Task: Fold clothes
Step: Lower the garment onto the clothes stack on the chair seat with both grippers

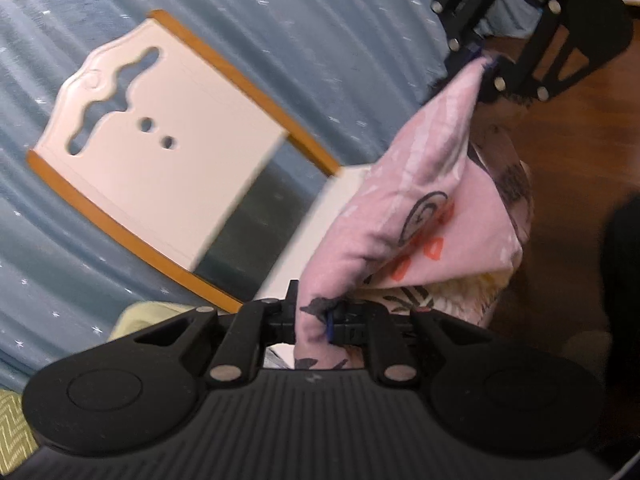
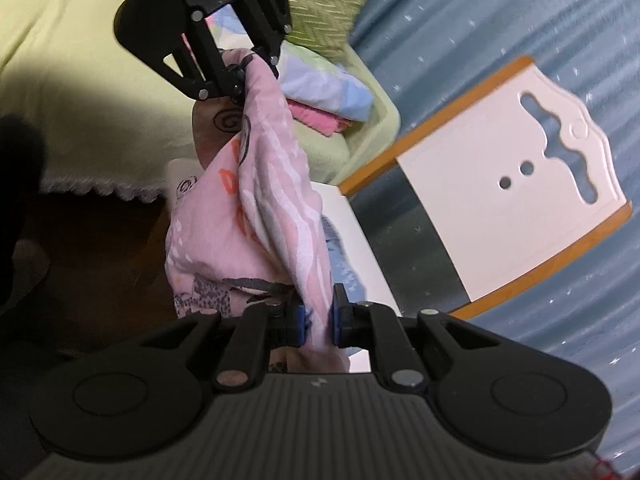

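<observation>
You have the pink cotton garment printed with dark spirals, orange marks and grey animal figures (image 1: 424, 216) lifted between your two tools, hanging in loose folds over the front edge of the white chair seat (image 2: 352, 240). Your left gripper (image 1: 320, 322) is clamped on one bunched corner of the cloth, and your right gripper (image 2: 318, 316) pinches another edge between its blue pads (image 2: 298, 316); fabric fills both gaps.

From the left wrist camera you see the right gripper at the top right corner, with the cloth rising to it in a narrow point, and brown wooden floor (image 1: 560, 160) under the hanging part. The right wrist camera gives you what the other cannot: a pale yellow-green cover with a scalloped lace edge (image 2: 80, 80) and, on it, a small stack of folded clothes (a light blue piece over a bright pink one) (image 2: 324, 96).

Both views share the white chair back with orange side rails and a wavy cut-out (image 1: 160, 148), standing before a blue-grey curtain flecked with white (image 1: 280, 20).

The garment's pale wavy stripes show on the side facing the right camera.
</observation>
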The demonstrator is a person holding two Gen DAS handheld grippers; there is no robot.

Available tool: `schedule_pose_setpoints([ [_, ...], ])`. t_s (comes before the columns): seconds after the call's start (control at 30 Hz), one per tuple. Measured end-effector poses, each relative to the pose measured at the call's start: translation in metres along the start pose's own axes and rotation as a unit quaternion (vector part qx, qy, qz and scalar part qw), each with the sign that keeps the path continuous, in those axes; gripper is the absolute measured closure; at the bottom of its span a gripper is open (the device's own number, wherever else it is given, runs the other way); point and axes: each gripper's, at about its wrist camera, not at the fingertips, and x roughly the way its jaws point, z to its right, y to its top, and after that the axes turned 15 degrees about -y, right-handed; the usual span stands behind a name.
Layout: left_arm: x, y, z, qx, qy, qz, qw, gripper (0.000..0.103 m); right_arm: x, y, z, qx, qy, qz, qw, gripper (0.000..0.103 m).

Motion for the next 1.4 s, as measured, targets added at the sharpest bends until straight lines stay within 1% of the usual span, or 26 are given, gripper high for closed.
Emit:
schedule_pose_setpoints([
  [0.07,0.006,0.01,-0.028,-0.012,0.026,0.017,0.9995,0.093,0.025,0.01,0.023,0.011,-0.027,0.005,1.0,0.09],
  [0.13,0.012,0.018,-0.05,-0.015,0.058,0.036,0.9976,0.093,0.041,0.018,0.04,0.012,-0.077,0.023,0.997,0.09],
  [0.2,0.027,0.018,-0.058,-0.003,0.084,0.039,0.9957,0.093,0.054,0.021,0.044,0.002,-0.132,0.045,0.99,0.09],
  [0.23,0.04,0.014,-0.056,-0.008,0.079,0.033,0.9963,0.094,0.062,0.017,0.039,0.006,-0.139,0.046,0.989,0.089],
  [0.27,0.053,0.009,-0.054,-0.012,0.075,0.028,0.9967,0.094,0.071,0.012,0.032,0.013,-0.139,0.044,0.989,0.089],
  [0.33,0.086,-0.01,-0.036,-0.02,0.042,0.005,0.9989,0.094,0.092,-0.001,0.012,0.022,-0.132,0.034,0.99,0.089],
  [0.4,0.119,-0.033,-0.011,-0.017,0.015,-0.026,0.9994,0.094,0.116,-0.024,-0.025,0.005,-0.103,0.007,0.995,0.089],
  [0.47,0.145,-0.054,0.012,-0.014,-0.011,-0.054,0.9984,0.093,0.133,-0.043,-0.056,-0.02,-0.072,-0.016,0.997,0.09],
  [0.5,0.152,-0.061,0.019,-0.014,-0.018,-0.06,0.9979,0.093,0.137,-0.051,-0.071,-0.032,-0.06,-0.021,0.997,0.09],
  [0.6,0.153,-0.074,0.029,-0.019,-0.012,-0.055,0.9982,0.091,0.134,-0.063,-0.094,-0.064,-0.059,-0.01,0.996,0.088],
  [0.63,0.149,-0.076,0.029,-0.023,-0.009,-0.049,0.9985,0.089,0.131,-0.065,-0.098,-0.071,-0.065,-0.008,0.995,0.083],
  [0.67,0.145,-0.078,0.029,-0.026,-0.007,-0.044,0.9987,0.078,0.129,-0.068,-0.101,-0.078,-0.072,-0.006,0.994,0.073],
  [0.7,0.141,-0.08,0.029,-0.03,-0.004,-0.038,0.9988,0.073,0.126,-0.072,-0.103,-0.083,-0.078,-0.006,0.993,0.069],
  [0.73,0.137,-0.083,0.031,-0.028,-0.002,-0.032,0.9991,0.069,0.123,-0.077,-0.103,-0.086,-0.083,-0.006,0.993,0.067],
  [0.8,0.129,-0.089,0.035,-0.023,0.002,-0.022,0.9995,0.069,0.117,-0.085,-0.102,-0.091,-0.091,-0.009,0.992,0.067],
  [0.9,0.128,-0.092,0.045,-0.012,0.003,-0.018,0.9998,0.075,0.11,-0.093,-0.106,-0.102,-0.102,-0.013,0.989,0.068],
  [0.93,0.132,-0.093,0.044,-0.007,0.003,-0.02,0.9998,0.083,0.109,-0.094,-0.108,-0.109,-0.104,-0.015,0.989,0.068],
  [0.97,0.134,-0.092,0.044,-0.004,0.001,-0.023,0.9997,0.096,0.108,-0.095,-0.108,-0.114,-0.104,-0.017,0.988,0.075],
  [1.0,0.135,-0.091,0.045,0.0,0.005,-0.024,0.9997,0.097,0.109,-0.094,-0.108,-0.116,-0.104,-0.021,0.988,0.085],
  [1.03,0.135,-0.09,0.045,0.008,0.012,-0.024,0.9996,0.097,0.109,-0.093,-0.107,-0.114,-0.109,-0.022,0.987,0.087],
  [1.13,0.124,-0.089,0.041,0.014,0.028,-0.015,0.9994,0.097,0.102,-0.087,-0.101,-0.102,-0.125,-0.018,0.987,0.088],
  [1.2,0.122,-0.092,0.043,0.019,0.025,-0.018,0.9994,0.097,0.096,-0.086,-0.099,-0.09,-0.122,-0.016,0.988,0.088],
  [1.27,0.127,-0.099,0.051,0.032,0.015,-0.029,0.9989,0.097,0.096,-0.093,-0.111,-0.109,-0.113,-0.016,0.987,0.088],
  [1.3,0.13,-0.101,0.055,0.036,0.016,-0.033,0.9987,0.097,0.096,-0.097,-0.119,-0.121,-0.107,-0.017,0.987,0.088],
  [1.37,0.133,-0.105,0.061,0.037,0.02,-0.036,0.9985,0.097,0.096,-0.102,-0.128,-0.134,-0.112,-0.014,0.985,0.088],
  [1.4,0.133,-0.104,0.061,0.033,0.022,-0.035,0.9986,0.097,0.097,-0.102,-0.127,-0.129,-0.111,-0.016,0.985,0.088],
])
